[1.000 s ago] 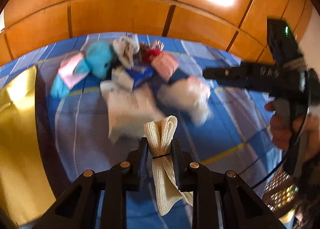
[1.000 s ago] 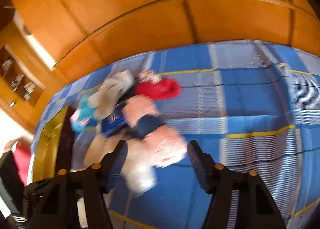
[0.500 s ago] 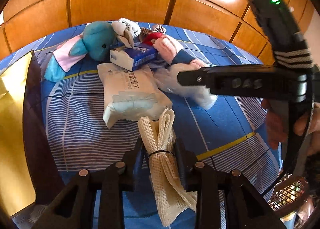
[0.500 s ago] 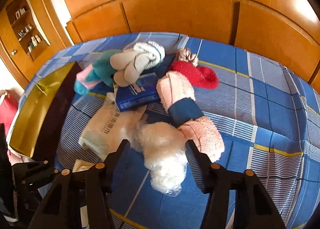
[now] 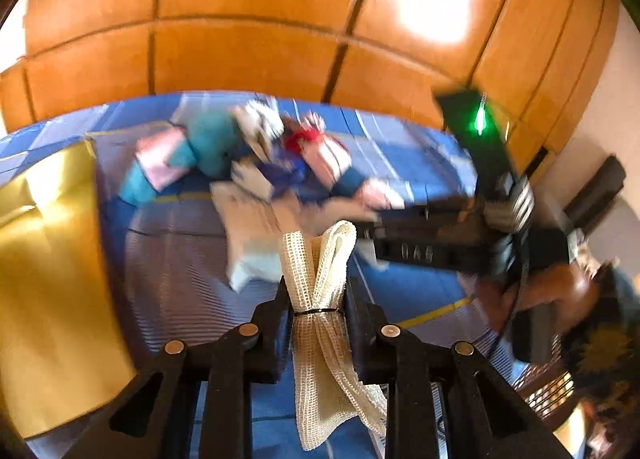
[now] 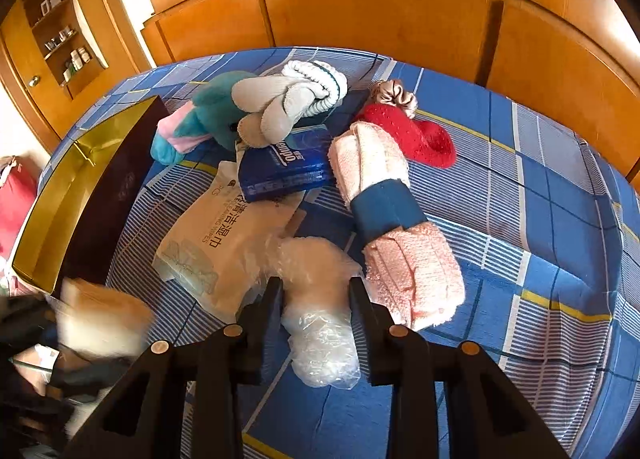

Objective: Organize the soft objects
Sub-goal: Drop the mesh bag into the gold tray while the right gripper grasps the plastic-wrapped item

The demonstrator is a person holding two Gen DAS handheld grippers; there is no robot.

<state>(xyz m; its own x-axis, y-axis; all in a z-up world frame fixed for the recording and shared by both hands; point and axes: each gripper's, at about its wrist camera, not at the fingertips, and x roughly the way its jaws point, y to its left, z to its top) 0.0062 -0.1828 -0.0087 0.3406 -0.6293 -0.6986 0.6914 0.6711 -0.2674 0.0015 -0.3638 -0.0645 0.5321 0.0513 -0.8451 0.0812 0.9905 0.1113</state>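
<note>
The left gripper (image 5: 316, 313) is squeezing the cream mesh cloth (image 5: 320, 299). The right gripper (image 6: 316, 323) fingers are closing around the clear plastic bag (image 6: 320, 315); squeeze gently, then lift toward the gold box (image 6: 60, 203) at nine o'clock.

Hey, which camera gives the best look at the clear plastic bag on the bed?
The right wrist view: the clear plastic bag sits sharp and centred between the right gripper fingers. In the left wrist view it is only a pale motion-blurred smear beside the right gripper, with no detail to read.

Black two-finger left tool (image 5: 316, 313), brass screws, right tool (image 6: 316, 311) alike
</note>
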